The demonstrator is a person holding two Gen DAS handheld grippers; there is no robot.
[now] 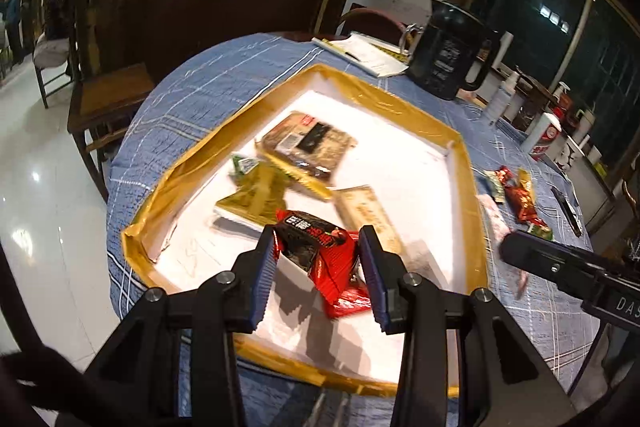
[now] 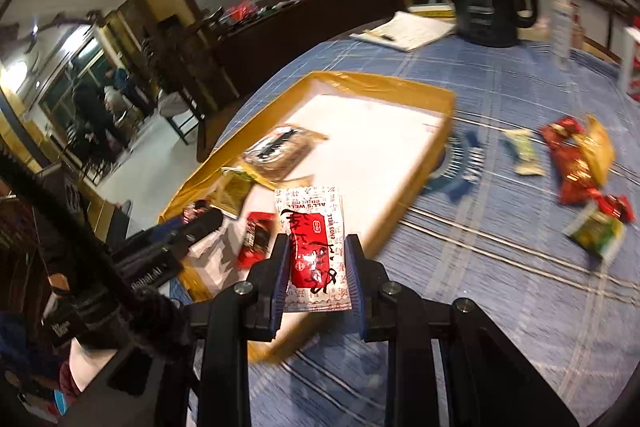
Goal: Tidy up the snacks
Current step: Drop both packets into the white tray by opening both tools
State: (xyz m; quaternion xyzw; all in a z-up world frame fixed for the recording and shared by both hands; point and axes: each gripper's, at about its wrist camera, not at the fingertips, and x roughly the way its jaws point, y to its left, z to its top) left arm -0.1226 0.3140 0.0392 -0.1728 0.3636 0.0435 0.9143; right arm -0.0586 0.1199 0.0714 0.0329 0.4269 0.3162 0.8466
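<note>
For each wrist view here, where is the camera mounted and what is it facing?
Left wrist: on the left gripper, looking down into the white tray with yellow-taped rim; its fingers hold a red-and-black snack packet.
Right wrist: on the right gripper, facing the tray's near edge; fingers hold a white-and-red sachet.
Shared: tray, blue checked tablecloth, black jug, each other's gripper.

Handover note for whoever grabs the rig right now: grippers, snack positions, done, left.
Left gripper: shut on a red-and-black snack pack, over the white tray.
Right gripper: shut on a white-and-red packet, above the tray's near edge.
Done: several packs already lie in the tray, among them a brown flat pack and a gold pack.
Left: release both held packs into the tray, then collect the loose snacks on the blue tablecloth to the tray's right.
</note>
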